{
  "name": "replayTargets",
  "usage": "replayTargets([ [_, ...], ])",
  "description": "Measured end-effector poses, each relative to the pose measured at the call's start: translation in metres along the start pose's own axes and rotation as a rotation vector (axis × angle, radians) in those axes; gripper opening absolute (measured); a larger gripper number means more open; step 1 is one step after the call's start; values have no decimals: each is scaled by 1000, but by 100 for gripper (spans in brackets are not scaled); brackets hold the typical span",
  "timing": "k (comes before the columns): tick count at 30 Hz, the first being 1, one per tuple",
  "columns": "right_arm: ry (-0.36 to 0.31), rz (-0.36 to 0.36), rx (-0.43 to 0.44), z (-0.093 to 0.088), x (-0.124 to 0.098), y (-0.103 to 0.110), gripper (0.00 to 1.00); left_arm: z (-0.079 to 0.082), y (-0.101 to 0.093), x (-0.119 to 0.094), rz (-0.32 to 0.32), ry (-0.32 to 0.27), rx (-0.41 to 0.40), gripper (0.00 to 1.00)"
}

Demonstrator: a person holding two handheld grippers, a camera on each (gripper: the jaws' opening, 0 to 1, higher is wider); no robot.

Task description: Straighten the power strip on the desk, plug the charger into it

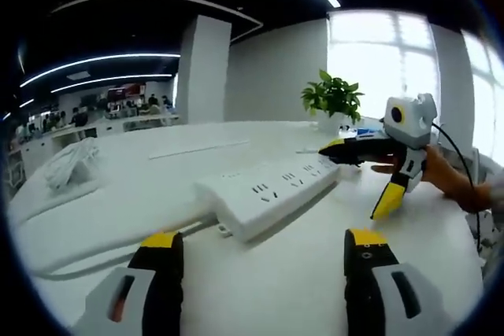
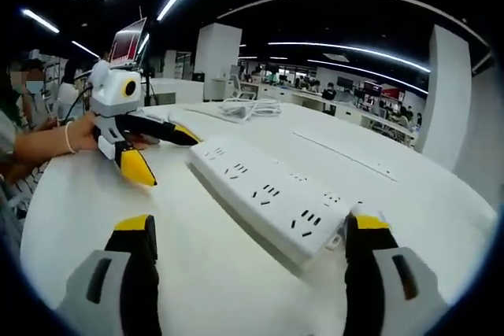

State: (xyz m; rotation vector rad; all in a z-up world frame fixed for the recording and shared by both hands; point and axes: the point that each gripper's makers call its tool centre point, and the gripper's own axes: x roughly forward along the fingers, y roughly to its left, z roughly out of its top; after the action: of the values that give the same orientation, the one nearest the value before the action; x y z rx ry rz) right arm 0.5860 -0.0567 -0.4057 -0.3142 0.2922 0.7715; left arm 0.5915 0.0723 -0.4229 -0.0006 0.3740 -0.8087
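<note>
Bright window [image 1: 378, 53] glare, ceiling light strips [image 2: 346, 64], soft focus, heavy fisheye bending.

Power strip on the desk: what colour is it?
White; the power strip shows best in the right gripper view.

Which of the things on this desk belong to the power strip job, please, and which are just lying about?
For the job:
- white power strip
- left gripper, open
- right gripper, open, one of its fingers at the strip's end

Lying about:
- potted plant
- coiled white cable

No charger can be made out.
</note>
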Motion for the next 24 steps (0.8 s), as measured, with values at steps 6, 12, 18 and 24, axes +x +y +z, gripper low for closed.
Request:
replayTargets([
  [6,-15,32,-29,7,-5,5,100,1,1,0,5,3,-30,95],
  [12,-57,40,-27,16,-10,3,100,0,1,-4,22,10,-32,97],
  [18,-128,84,83,26,-15,2,100,18,8,-7,90,-95,34,99],
  [24,-122,85,58,29,-19,0,100,2,8,-6,86,21,80,99],
])
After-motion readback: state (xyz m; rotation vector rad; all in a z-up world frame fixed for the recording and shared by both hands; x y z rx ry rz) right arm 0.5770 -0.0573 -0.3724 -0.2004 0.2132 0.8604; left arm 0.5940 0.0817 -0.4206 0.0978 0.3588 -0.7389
